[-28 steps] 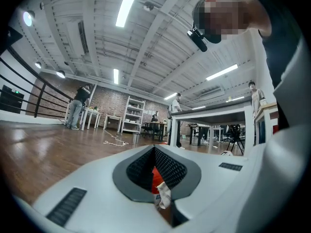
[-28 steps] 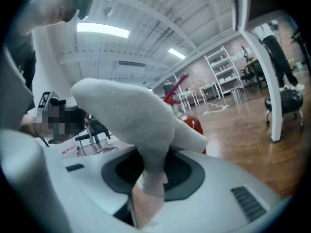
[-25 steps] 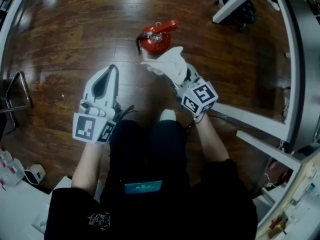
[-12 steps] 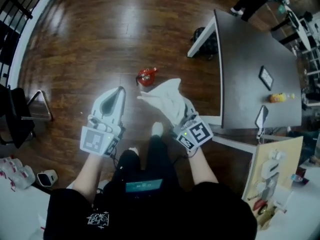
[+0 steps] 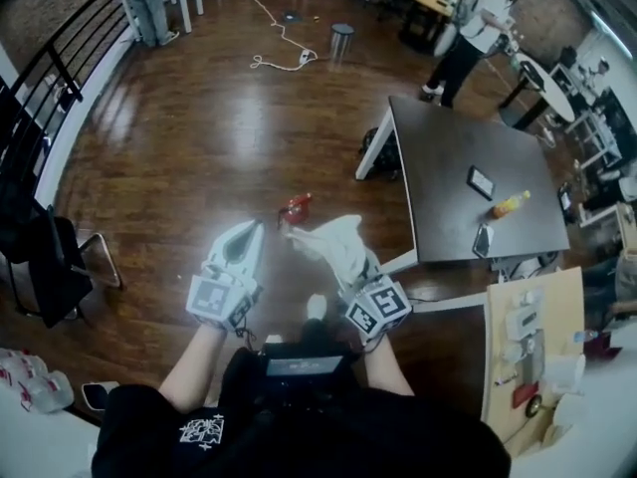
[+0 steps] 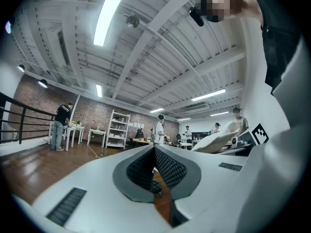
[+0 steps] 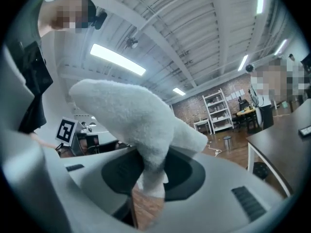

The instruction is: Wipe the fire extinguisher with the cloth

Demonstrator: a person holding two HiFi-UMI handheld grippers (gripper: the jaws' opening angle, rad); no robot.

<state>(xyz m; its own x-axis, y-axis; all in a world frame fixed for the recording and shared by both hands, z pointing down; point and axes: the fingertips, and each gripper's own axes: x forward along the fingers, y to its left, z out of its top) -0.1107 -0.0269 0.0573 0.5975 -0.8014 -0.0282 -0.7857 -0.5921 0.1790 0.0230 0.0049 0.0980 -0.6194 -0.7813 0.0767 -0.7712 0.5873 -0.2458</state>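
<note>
Cloth (image 5: pixel 333 245) pinched by only one end in your right gripper (image 5: pixel 345 259) could slip before reaching the fire extinguisher (image 5: pixel 295 208); your left gripper (image 5: pixel 246 239), short of it, is closed and empty.

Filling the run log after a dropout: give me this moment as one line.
left claw: shut, empty | right claw: shut on white fluffy cloth | red fire extinguisher: on brown wooden floor, touching neither claw
</note>
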